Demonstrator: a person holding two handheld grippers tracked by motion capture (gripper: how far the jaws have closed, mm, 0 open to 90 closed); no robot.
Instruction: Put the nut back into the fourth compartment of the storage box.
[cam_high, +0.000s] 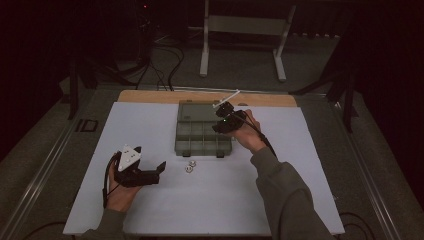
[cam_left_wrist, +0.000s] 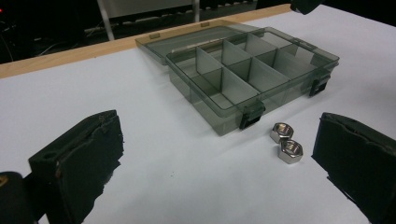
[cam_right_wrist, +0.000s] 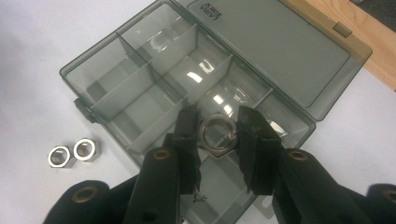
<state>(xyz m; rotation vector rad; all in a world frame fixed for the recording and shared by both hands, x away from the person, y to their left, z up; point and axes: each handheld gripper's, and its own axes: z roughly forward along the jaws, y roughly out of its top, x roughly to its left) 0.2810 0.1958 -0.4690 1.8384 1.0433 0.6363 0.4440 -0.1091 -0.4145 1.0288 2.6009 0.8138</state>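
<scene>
Right hand-held gripper: jaws partly closed and clamped on a hex nut, one pad on each side, held above the open box, over its near compartments. Left hand-held gripper: jaws wide apart, gripping nothing, resting on the desk in front of the box. Two more nuts lie touching just before the box's front wall. Which compartment lies under the held nut cannot be told; jaws hide that part.

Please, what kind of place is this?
Probably a lab or workshop set up for recording: a white work table, a parts box with metal nuts, and cables on the dark floor behind.
</scene>
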